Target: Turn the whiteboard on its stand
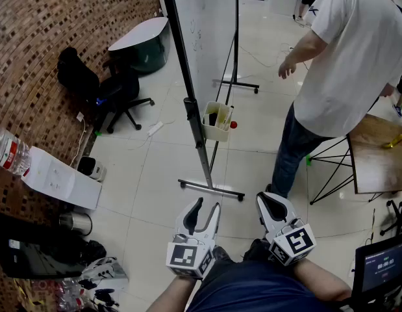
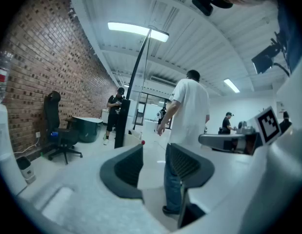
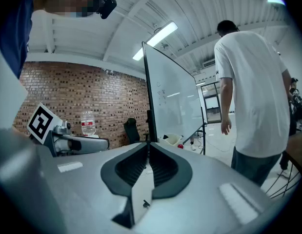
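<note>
The whiteboard stands edge-on ahead of me on a dark post, with a floor foot just in front of both grippers. A pale tray holding markers hangs on the post. My left gripper is open with nothing between its jaws, a little short of the foot. My right gripper is beside it, jaws shut and empty. In the right gripper view the board's white face rises beyond the shut gripper. In the left gripper view its edge stands past the open gripper.
A person in a white T-shirt stands close to the board's right side. A wooden table is at the right and a monitor near me. At the left are an office chair, a round table, a white box and a water bottle.
</note>
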`<state>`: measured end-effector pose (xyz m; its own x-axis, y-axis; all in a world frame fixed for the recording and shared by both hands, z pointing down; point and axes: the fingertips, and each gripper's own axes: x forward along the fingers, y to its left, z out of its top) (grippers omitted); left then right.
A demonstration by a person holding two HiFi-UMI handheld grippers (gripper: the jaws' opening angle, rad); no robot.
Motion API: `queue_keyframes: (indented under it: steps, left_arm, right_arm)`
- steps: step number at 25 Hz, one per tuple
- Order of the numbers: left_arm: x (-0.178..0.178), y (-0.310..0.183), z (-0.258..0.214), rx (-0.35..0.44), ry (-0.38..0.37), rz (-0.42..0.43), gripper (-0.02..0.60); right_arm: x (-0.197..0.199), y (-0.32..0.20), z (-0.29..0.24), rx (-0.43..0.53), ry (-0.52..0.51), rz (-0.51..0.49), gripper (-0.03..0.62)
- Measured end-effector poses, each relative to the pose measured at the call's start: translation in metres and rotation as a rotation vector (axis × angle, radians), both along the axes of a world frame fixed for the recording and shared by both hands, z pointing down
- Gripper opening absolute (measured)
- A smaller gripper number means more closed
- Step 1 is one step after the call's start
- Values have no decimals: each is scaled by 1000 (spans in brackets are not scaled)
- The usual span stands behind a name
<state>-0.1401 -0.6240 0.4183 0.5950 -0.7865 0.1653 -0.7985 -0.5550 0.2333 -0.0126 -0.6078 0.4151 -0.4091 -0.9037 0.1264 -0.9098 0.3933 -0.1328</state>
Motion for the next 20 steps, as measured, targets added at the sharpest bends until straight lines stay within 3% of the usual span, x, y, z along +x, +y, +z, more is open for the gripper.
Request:
queue_keyframes:
  steps: [6, 10, 17, 20]
  left_arm:
    - [-22, -44, -22, 60, 2, -66, 183]
    - [-16, -77, -32, 89, -15, -105, 183]
    - [-6, -150, -49, 139, -82, -225, 181]
    - [-10, -180, -36, 135, -105, -269, 199]
  right_arm:
    - [8, -21, 4, -1, -13, 28, 20]
    - [19, -50, 12, 1, -31, 10, 20]
    - [31, -125, 1, 16, -100, -139, 20]
    - [36, -145, -5, 24, -133, -204, 20]
